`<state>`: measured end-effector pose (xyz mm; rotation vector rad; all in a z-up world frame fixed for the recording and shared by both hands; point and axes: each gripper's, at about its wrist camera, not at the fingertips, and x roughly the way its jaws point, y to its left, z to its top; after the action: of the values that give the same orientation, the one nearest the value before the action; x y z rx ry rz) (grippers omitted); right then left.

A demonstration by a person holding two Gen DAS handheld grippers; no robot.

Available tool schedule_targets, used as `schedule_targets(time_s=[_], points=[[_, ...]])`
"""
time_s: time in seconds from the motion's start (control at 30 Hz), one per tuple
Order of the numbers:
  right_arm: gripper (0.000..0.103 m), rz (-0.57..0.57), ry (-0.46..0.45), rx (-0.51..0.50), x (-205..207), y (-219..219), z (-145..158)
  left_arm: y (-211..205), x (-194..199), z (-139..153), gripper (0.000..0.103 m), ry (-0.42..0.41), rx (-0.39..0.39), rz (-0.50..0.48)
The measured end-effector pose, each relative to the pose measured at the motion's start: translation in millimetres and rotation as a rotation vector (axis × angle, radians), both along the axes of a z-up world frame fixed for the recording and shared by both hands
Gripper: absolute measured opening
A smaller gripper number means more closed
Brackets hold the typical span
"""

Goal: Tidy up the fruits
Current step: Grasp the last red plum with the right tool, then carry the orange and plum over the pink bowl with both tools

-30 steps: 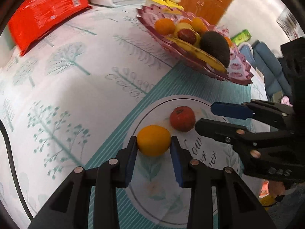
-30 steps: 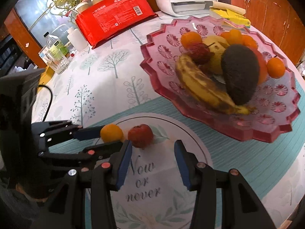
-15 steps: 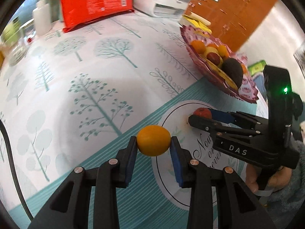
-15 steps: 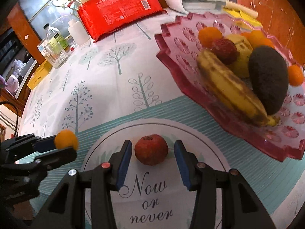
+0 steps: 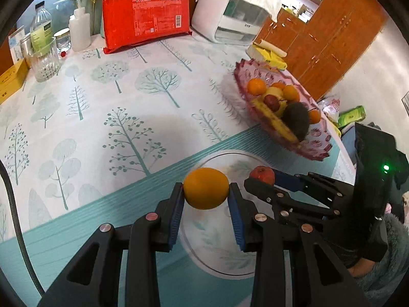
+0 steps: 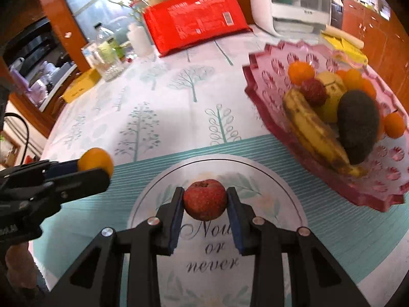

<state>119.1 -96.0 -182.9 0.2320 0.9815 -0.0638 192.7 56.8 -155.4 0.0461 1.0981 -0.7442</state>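
left gripper (image 5: pixel 206 199): jaws clamped on orange (image 5: pixel 206 188), held clear above the surface (image 5: pixel 102 128)
right gripper (image 6: pixel 205 203): jaws closed on red apple (image 6: pixel 205 199), over the round "Now or never" mat (image 6: pixel 281 243)
fruit plate (image 6: pixel 268 76): pink glass, far right of mat, holding banana (image 6: pixel 314 133), avocado (image 6: pixel 358 125), small oranges
background: red pack (image 5: pixel 145 23), white appliance (image 5: pixel 230 18), glass (image 5: pixel 44 61)

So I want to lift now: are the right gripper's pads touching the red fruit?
Touching. The right wrist view shows both blue pads pressed against the red fruit with no gap.
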Motion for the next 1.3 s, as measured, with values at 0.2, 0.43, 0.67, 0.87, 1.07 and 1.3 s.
schedule_targets(time_s=[0.2,0.43,0.67,0.87,1.07,1.3], points=[[0.033,0.032,-0.052,-0.011,-26,-18,36,-25,-23,21,0.033,-0.004,-0.001,0.014],[0.033,0.035,-0.102,-0.028,-43,-66,74,-69,-34,50,0.033,-0.020,-0.017,0.033],[0.033,0.047,-0.158,-0.048,-38,-123,111,-118,-25,82,0.033,-0.054,-0.039,0.070],[0.033,0.085,-0.217,-0.097,-15,-174,148,-155,-4,97,0.033,-0.068,-0.030,0.126],[0.033,0.095,-0.253,-0.132,15,-209,167,-182,15,108,0.033,-0.114,0.015,0.190],[0.033,0.099,-0.218,-0.112,58,-229,149,-209,44,98,0.033,-0.149,0.111,0.262]])
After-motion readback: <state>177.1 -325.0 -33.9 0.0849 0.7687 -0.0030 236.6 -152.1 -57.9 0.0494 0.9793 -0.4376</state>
